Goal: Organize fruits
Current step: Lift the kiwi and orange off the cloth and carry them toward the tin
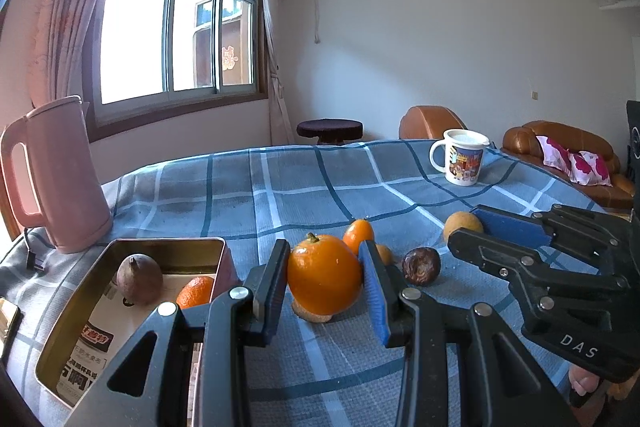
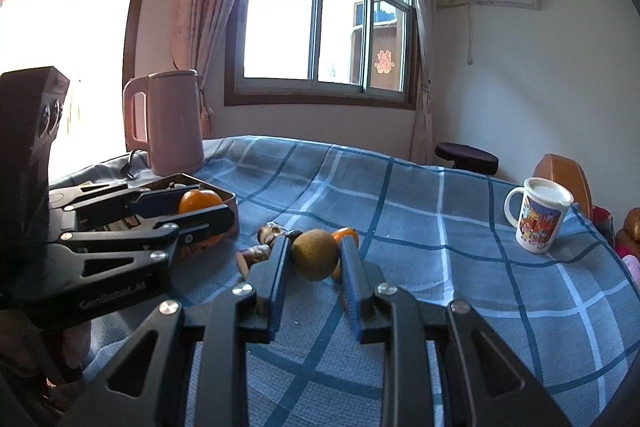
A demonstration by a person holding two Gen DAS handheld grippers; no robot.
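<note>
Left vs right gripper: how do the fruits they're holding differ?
The left gripper is shut on a large bright orange with a green stem nub; the right gripper is shut on a smaller dull brown round fruit with no stem showing. The orange bulges well past its pads; the brown fruit barely does. Both are round, clamped from the sides, just above the checked tablecloth.

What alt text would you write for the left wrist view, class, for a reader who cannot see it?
The left gripper clamps a large orange just above a blue checked tablecloth. To its left, an open metal tin holds a brown pear and a small orange; to its right, the right gripper holds a tan round fruit.
</note>
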